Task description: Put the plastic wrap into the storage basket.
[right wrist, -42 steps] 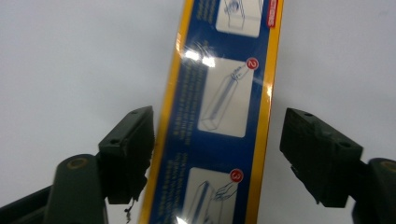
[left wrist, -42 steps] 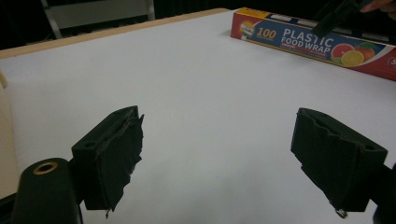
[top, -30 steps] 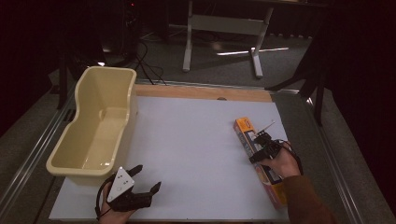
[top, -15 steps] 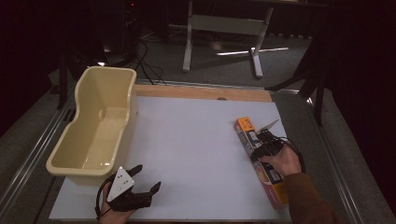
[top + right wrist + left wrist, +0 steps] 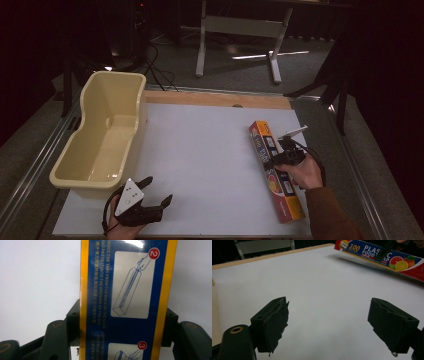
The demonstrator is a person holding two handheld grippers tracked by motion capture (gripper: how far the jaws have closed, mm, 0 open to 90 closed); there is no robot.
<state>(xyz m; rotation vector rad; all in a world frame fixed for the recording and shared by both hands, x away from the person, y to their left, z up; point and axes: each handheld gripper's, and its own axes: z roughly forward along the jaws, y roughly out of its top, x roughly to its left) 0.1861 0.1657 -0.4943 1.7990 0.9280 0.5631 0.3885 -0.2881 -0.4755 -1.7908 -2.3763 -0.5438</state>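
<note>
A white counter (image 5: 210, 150) seen from above, with a person's hands coming in from the near edge, each holding a pair of black tongs.

On the right side of the counter lies a long, narrow box of plastic food wrap (image 5: 276, 172), blue and orange-yellow, its length running from the far right toward the near right edge. The right tongs (image 5: 280, 159) are set across the middle of this box, with the person's right hand (image 5: 300, 172) just behind them. In the right gripper view the box (image 5: 125, 302) fills the gap between the two jaws (printed instruction panels numbered 2 and 3 face the camera), and both pads sit against its long yellow edges, so the tongs are closed on the box at a fairly wide spread. The jaws have just been closing onto it. The box rests flat on the counter.

The left tongs (image 5: 150, 195) sit at the near left corner, well apart from the box, with a grey three-cornered plate on top. In the left gripper view their jaws stand wide apart with only bare counter (image 5: 324, 290) between them; the wrap box (image 5: 367, 252) shows far off at the top right.

A cream plastic tub (image 5: 75, 160) stands along the left edge of the counter, just beyond the left tongs.
</note>
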